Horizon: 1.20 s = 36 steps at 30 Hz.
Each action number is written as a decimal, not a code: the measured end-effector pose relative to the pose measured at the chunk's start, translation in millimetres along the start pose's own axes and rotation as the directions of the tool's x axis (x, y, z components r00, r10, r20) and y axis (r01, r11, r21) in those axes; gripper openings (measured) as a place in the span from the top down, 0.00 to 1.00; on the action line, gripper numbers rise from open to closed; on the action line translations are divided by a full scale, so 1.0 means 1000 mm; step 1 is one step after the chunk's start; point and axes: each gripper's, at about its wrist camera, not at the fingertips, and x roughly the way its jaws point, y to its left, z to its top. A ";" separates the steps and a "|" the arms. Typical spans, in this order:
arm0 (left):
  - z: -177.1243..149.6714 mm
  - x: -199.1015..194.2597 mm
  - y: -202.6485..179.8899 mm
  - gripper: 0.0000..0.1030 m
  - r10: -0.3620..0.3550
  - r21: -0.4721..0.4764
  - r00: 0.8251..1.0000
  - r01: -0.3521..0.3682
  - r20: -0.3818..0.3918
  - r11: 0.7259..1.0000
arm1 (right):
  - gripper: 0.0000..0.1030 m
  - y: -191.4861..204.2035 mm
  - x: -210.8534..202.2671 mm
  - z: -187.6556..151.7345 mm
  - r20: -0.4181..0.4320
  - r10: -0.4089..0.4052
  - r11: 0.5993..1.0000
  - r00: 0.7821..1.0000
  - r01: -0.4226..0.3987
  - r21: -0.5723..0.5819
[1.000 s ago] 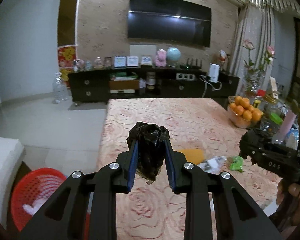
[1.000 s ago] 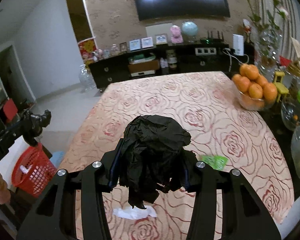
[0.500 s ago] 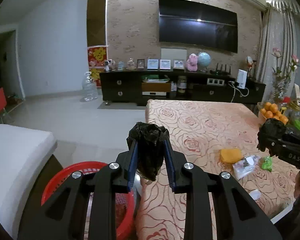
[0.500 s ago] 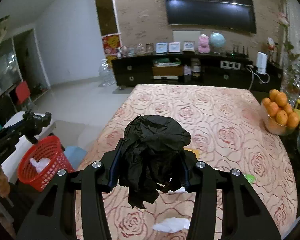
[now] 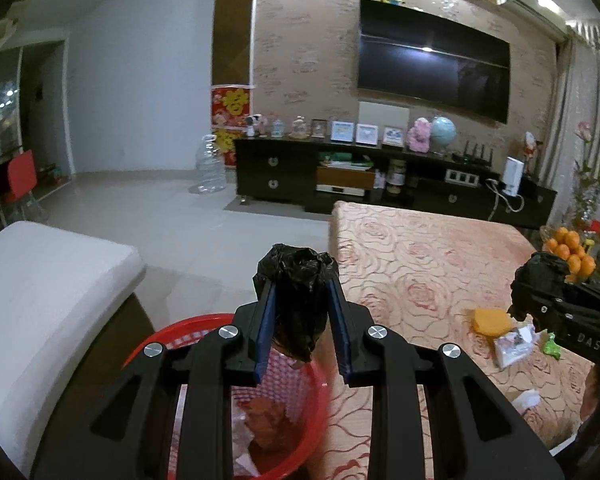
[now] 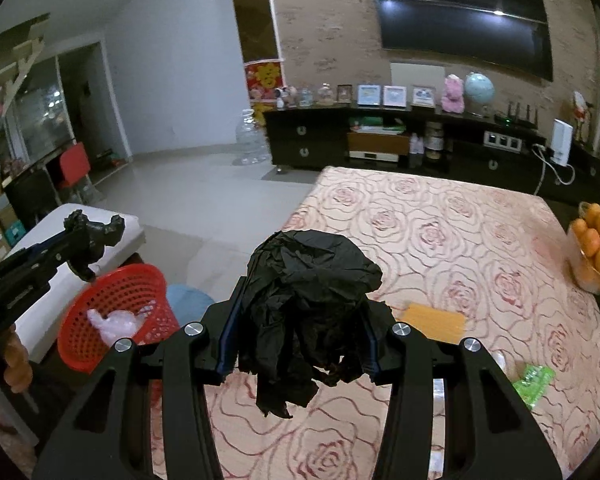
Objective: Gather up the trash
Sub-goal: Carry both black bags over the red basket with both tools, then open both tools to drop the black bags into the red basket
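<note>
My left gripper [image 5: 300, 292] is shut on a small crumpled black bag [image 5: 298, 300] and hangs above the red basket [image 5: 316, 412] beside the table. In the right wrist view that gripper [image 6: 94, 236] sits just above the basket [image 6: 116, 320], which holds clear plastic. My right gripper [image 6: 300, 312] is shut on a larger crumpled black bag [image 6: 304, 320] over the near part of the rose-patterned table [image 6: 460, 248]. On the table lie an orange sponge [image 6: 434, 318], a green wrapper [image 6: 534, 380] and a white packet [image 5: 514, 344].
A white cushioned seat [image 5: 48, 292] stands left of the basket. A bowl of oranges [image 6: 598, 248] and a vase are at the table's right edge. A dark TV cabinet [image 6: 420, 148] lines the far wall. A blue object [image 6: 188, 298] lies on the floor by the basket.
My left gripper has swung left off the table, carrying its black bag to above the red basket. My right gripper has pulled back and turned left with its bag still held.
</note>
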 end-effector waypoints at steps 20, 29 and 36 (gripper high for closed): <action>-0.012 -0.013 0.083 0.76 0.152 -0.080 0.988 -0.155 -0.039 0.985 | 0.55 0.108 0.047 0.030 -0.092 0.237 0.960 0.967 -0.248 -0.130; -0.019 0.000 0.093 0.76 0.160 -0.061 0.982 -0.166 -0.096 0.984 | 0.55 0.146 0.079 0.017 -0.194 0.317 0.921 0.928 -0.350 -0.169; -0.025 0.005 0.095 0.76 0.163 -0.051 0.978 -0.171 -0.129 0.984 | 0.54 0.167 0.086 0.010 -0.227 0.349 0.901 0.909 -0.392 -0.187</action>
